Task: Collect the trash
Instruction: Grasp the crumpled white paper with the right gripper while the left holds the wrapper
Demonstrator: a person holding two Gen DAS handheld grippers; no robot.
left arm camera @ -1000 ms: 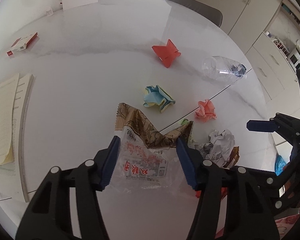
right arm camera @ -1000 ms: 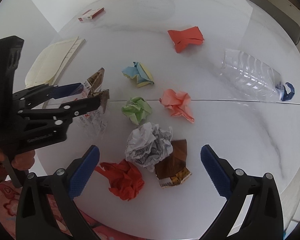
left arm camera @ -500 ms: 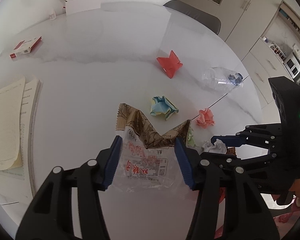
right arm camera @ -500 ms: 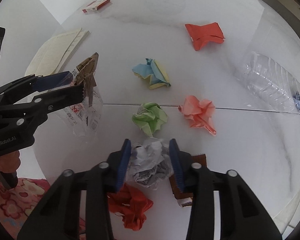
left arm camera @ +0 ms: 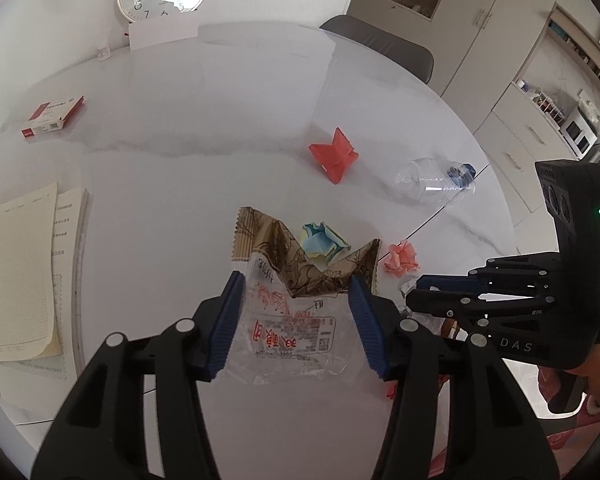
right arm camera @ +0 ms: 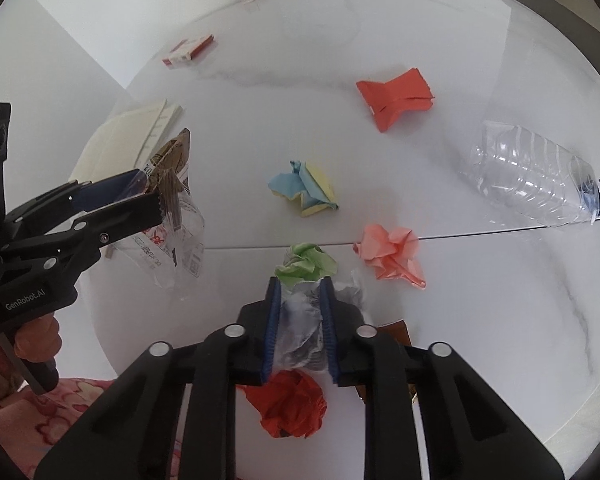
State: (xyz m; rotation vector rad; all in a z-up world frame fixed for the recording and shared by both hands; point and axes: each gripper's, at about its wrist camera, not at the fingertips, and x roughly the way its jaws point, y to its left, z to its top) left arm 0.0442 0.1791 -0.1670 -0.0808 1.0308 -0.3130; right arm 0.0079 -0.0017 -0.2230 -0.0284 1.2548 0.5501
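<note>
The right tool (right arm camera: 299, 320), wide apart a second before, was clamped on the white paper ball (right arm camera: 300, 316) on the table (right arm camera: 480, 320). The left tool (left arm camera: 294, 320) held the snack bag (left arm camera: 296, 300), now lifted higher. Coloured wads, red folded paper (right arm camera: 396, 98) and bottle (right arm camera: 536, 180) remained uncollected.

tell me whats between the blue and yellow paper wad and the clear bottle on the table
In the right wrist view, nothing: bare white table runs from the blue and yellow paper wad to the clear bottle. The pink wad sits nearer the camera, off that line.
</note>
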